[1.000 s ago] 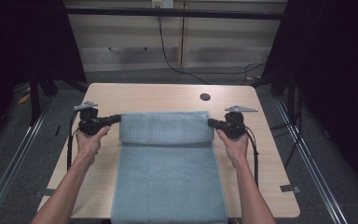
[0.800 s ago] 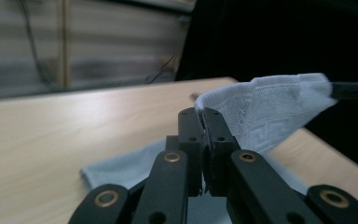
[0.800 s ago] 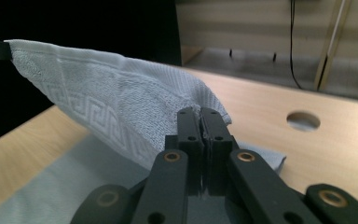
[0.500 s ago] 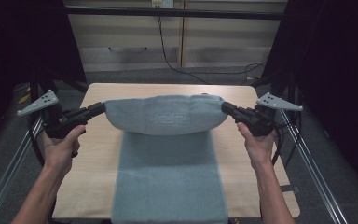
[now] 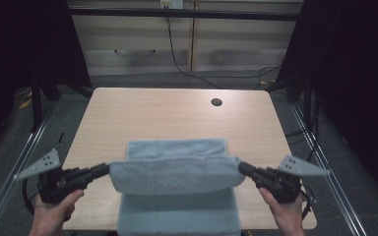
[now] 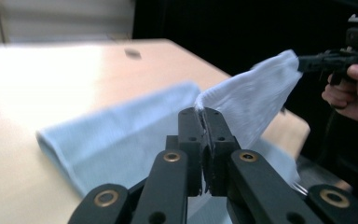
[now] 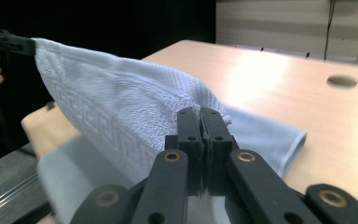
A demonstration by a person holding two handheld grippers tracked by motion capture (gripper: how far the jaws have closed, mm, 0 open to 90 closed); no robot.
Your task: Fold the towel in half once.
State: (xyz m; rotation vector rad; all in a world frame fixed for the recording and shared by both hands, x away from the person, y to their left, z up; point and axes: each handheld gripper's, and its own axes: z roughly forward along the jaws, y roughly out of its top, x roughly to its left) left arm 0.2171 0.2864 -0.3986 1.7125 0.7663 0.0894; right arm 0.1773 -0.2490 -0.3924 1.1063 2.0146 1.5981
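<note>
- Two corners of the pale blue towel point(image 5: 174, 172) are held up above the table's point(image 5: 142, 118) near edge, stretched between the left gripper point(image 5: 101, 170) and right gripper point(image 5: 246, 169).
- Each gripper's jaws are seen pinched tight on a towel corner.
- The towel's lower part is draped on the table's near edge; a woven key-pattern border is noted.

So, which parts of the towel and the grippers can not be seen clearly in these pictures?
- High view: towel's near end, cut off by the bottom edge.
- High view: table under the lifted fold, hidden by it.
- Left gripper view: flat towel part, blurred.
- Right gripper view: left gripper, cut by the edge.
</note>
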